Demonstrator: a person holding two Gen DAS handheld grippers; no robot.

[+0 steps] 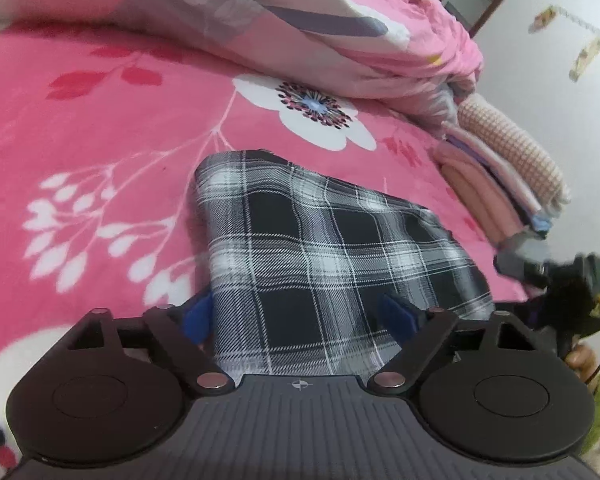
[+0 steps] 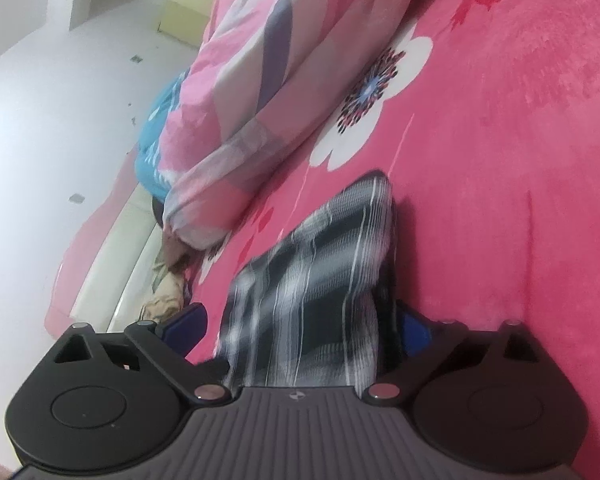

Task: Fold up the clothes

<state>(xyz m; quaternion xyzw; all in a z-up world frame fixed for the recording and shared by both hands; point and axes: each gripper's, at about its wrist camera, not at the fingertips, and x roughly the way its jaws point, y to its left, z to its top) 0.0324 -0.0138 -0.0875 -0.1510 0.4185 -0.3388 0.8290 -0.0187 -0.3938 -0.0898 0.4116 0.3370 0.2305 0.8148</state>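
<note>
A black-and-white plaid garment (image 1: 320, 248) is seen folded into a compact packet on the pink floral bedspread (image 1: 100, 120), lying out on the open spread near the bed's front edge, with a large white printed flower (image 1: 312, 108) just beyond its far corner. The packet is straddled by the left gripper (image 1: 300, 320), whose blue fingers (image 1: 198, 318) are held apart at either side of the near edge; the cloth lies between them, but no pad is seen pressing on it. The right gripper (image 2: 300, 328) is brought in along another edge of the same garment (image 2: 312, 280), its fingers likewise spread wide with the fabric between them and not pinched (the right-hand pad is half hidden behind the cloth's raised fold).

Much of the job appears to be done: at the right-hand edge of the bed a stack of folded clothes (image 1: 500, 172) is already laid up, pink and pale pieces beneath a checked knit one. The plaid piece is judged to be in its last stage, with perhaps one more fold, or only a lift across to the stack, still to be made. A rumpled pink quilt (image 1: 320, 20) is heaped along the far side of the bed, well apart from the work. Whether further unfolded garments are waiting cannot be told from either view.
</note>
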